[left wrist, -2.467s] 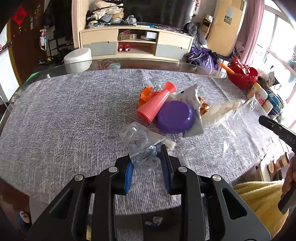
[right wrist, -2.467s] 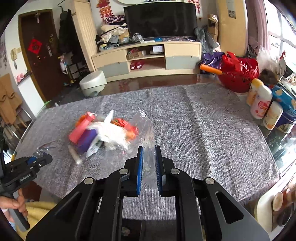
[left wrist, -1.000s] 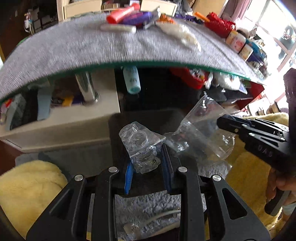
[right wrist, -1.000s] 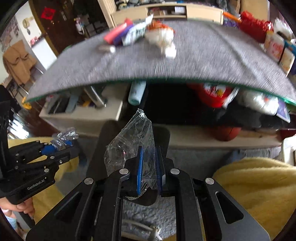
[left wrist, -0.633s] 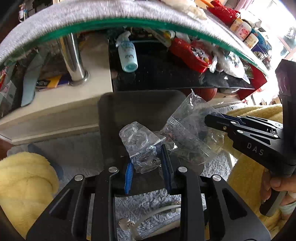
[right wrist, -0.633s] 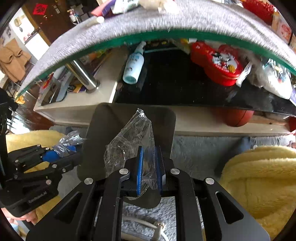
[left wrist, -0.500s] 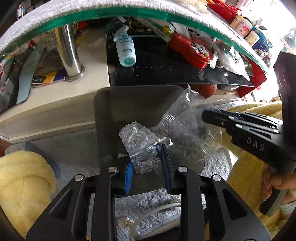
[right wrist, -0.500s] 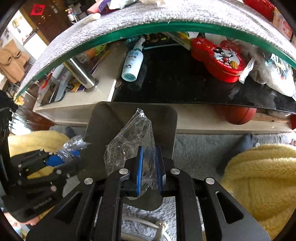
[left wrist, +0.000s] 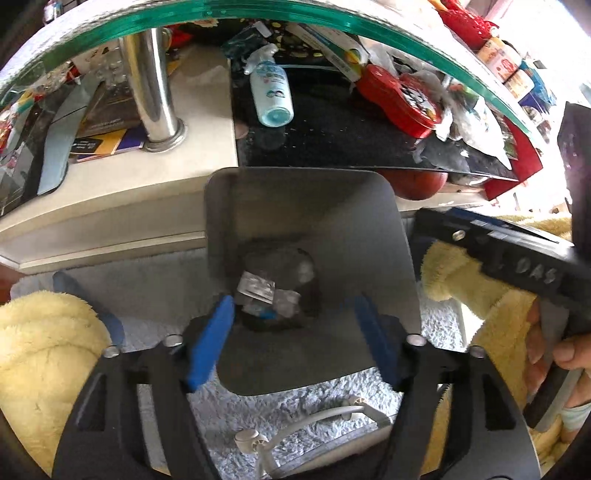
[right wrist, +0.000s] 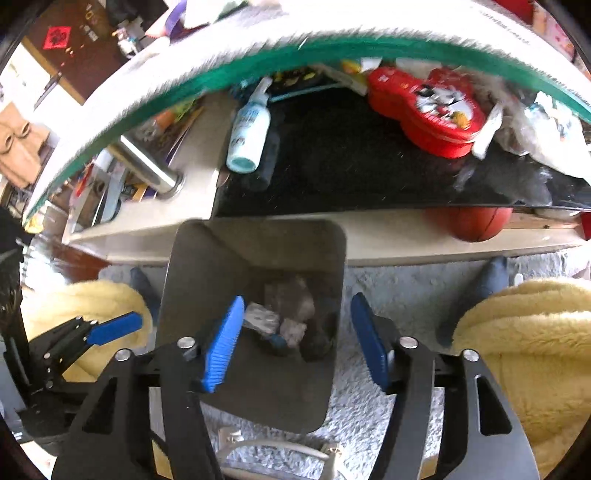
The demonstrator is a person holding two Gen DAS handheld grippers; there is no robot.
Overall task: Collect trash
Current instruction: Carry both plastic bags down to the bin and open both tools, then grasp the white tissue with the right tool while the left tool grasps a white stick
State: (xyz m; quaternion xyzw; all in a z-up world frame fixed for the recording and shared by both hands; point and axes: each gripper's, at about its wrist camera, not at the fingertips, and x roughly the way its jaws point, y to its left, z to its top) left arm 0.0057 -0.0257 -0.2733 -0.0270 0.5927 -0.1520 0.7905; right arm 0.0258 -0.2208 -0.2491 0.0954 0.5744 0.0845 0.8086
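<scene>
Over bin: left tongs (left wrist: 293,334) and right tongs (right wrist: 295,341) both spread wide, empty.
Change: clear wrappers (left wrist: 267,295), pinched half a second ago, now lie in the grey bin (left wrist: 221,221).
Meaning: drop done; more trash likely waits on the counter (left wrist: 258,16).
Room: counter edge overhangs close; rise backward first.

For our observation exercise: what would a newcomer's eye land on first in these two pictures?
First, the dark bin on the carpet, with crumpled clear plastic wrappers at its bottom. Both the left gripper and the right gripper hang open above it, blue pads spread wide. Behind, a red cartoon tin glows on the shelf under the glass table.
</scene>
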